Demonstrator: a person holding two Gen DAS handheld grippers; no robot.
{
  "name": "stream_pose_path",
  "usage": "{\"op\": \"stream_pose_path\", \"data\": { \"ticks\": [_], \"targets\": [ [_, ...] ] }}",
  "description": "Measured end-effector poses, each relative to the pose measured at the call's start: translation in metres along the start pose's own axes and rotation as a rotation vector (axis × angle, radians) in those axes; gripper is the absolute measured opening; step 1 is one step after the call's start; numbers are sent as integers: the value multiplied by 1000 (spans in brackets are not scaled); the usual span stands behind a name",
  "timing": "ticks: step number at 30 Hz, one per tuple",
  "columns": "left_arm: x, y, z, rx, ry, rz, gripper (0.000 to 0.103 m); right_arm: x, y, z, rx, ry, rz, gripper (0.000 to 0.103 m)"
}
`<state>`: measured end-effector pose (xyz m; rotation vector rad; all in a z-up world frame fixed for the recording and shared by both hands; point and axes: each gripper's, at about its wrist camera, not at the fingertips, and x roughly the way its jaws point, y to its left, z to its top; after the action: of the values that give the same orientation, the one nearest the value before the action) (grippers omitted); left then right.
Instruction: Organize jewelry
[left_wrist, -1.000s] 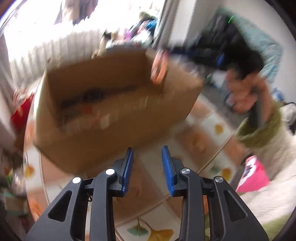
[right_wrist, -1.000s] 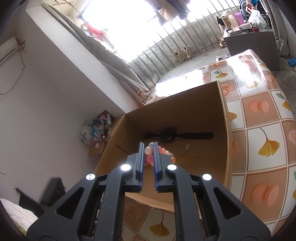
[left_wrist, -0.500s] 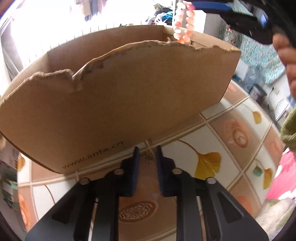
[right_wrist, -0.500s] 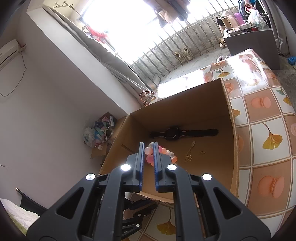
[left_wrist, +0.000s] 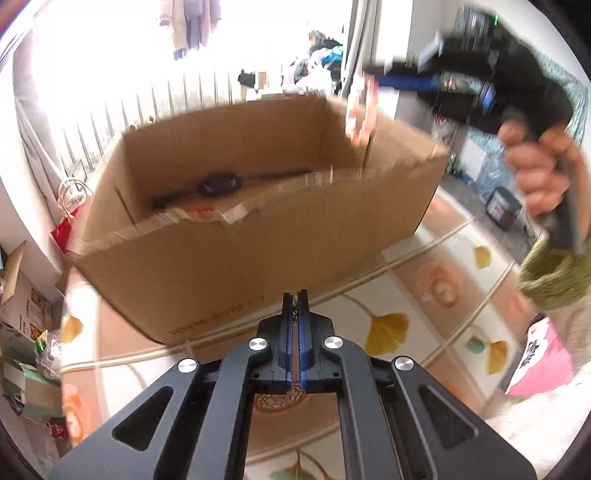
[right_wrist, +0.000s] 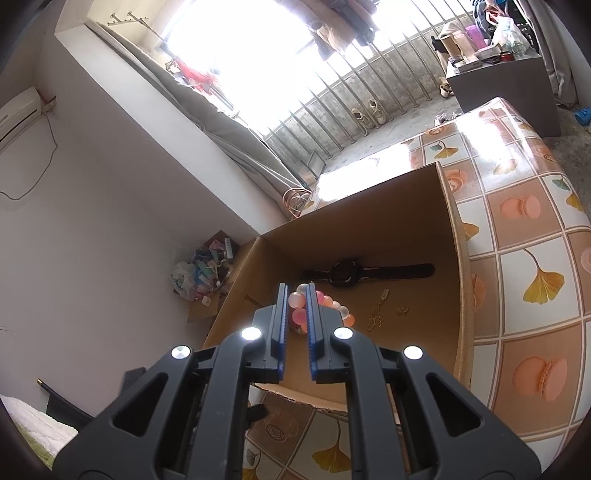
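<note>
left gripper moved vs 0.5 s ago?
Yes. The left gripper has risen relative to the cardboard box: the box interior and watch now show over the near wall. Its jaws have also closed.

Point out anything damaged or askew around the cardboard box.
The brown cardboard box has a ragged, torn near edge where a flap seems ripped off. Inside, the black wristwatch and small gold jewellery pieces lie loose, unsorted on the floor.

Cardboard box (left_wrist: 258, 236) is viewed low from its near side by the left wrist; looked down into (right_wrist: 369, 258) by the right. Shared: box interior, watch (right_wrist: 347, 272).
</note>
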<state>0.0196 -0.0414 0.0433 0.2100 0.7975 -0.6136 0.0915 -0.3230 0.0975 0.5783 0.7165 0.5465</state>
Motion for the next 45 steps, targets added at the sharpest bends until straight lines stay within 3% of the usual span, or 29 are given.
{"op": "stream_pose_path", "data": {
  "ticks": [6, 10, 12, 15, 21, 30, 35, 36, 38, 41, 42, 45],
  "targets": [
    [-52, 15, 35, -85, -131, -106, 3, 2, 2, 1, -5, -4, 4, 8],
    [-59, 30, 69, -142, -199, -105, 3, 4, 3, 2, -14, -6, -4, 8],
    [-43, 36, 84, -165, -162, -72, 3, 5, 2, 2, -18, -4, -16, 8],
    [-15, 50, 93, -219, -87, -91, 3, 10, 1, 2, -25, 12, -39, 8],
    [17, 51, 97, -210, 21, -58, 4, 14, -3, 2, -37, 35, -77, 11],
    [7, 55, 91, -223, -11, -29, 6, -6, -9, 5, -1, -18, -93, 11],
    [-12, 58, 84, -234, -57, 11, 22, -29, -6, 2, 7, -72, -137, 14],
    [-18, 60, 82, -242, -70, 27, 26, -34, -5, 2, 6, -88, -159, 21],
    [-30, 69, 77, -270, -91, 59, 50, -48, -5, 0, 7, -123, -209, 33],
    [-41, 86, 72, -329, -111, 97, 69, -59, -10, -3, 8, -154, -312, 48],
    [-42, 91, 69, -352, -110, 107, 73, -61, -16, -4, 26, -155, -336, 56],
    [-37, 115, 62, -455, -69, 82, 75, -55, -35, -9, 98, -95, -318, 59]
  ]
}}
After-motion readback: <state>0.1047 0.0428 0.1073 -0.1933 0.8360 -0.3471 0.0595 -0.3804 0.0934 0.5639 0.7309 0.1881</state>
